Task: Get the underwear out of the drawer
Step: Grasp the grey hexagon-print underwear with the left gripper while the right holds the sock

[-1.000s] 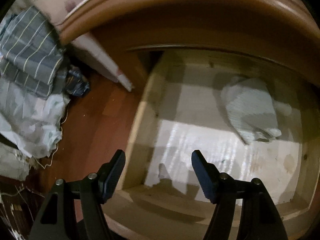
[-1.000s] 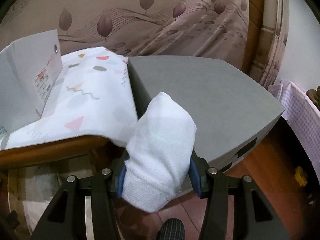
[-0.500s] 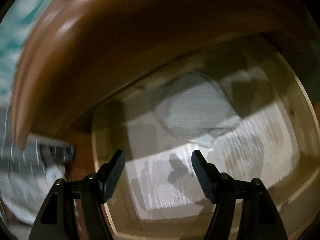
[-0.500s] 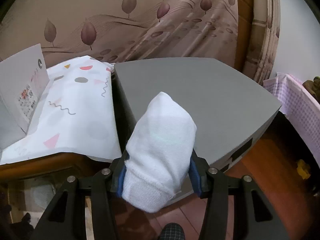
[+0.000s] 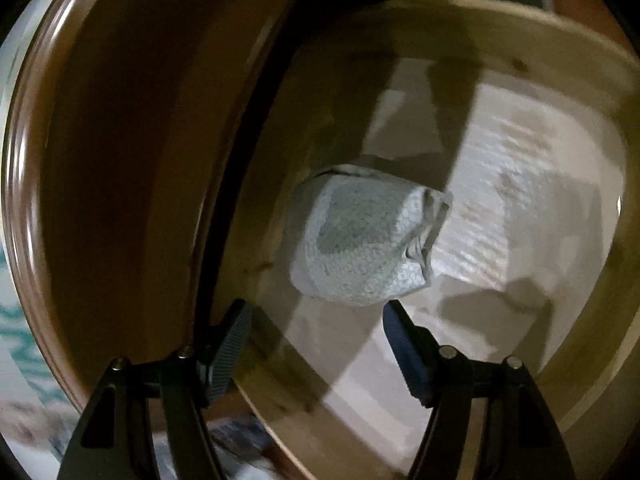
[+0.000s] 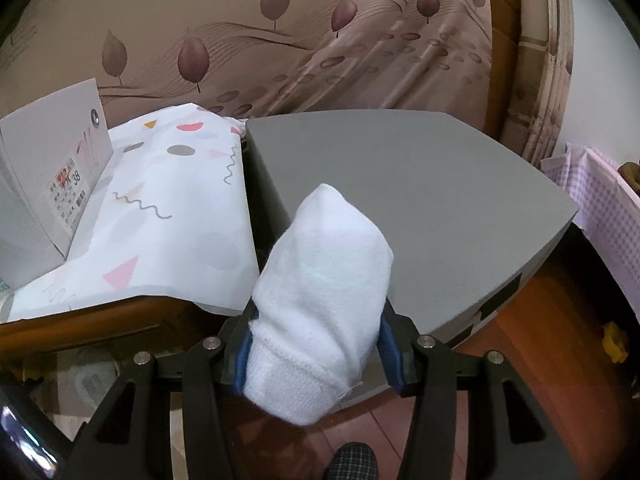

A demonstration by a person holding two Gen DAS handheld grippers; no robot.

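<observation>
Pale patterned underwear [image 5: 360, 240] in the drawer [image 5: 560, 60] now sits just ahead of the left gripper [image 5: 314, 344], which rolled and closed in, fingers open. Right gripper [image 6: 316, 354] still clamps a white bundle [image 6: 320, 300].

Underwear [image 5: 360, 240] in drawer [image 5: 520, 32]: pale grey, small honeycomb print. Drawer pale wood, frame [image 5: 120, 160] dark brown. White bundle [image 6: 320, 312], plain. Box [image 6: 400, 184] flat grey. Sheet [image 6: 168, 216] white, pink and grey shapes, squiggles. Curtain [image 6: 280, 32] beige, maroon leaves.
</observation>
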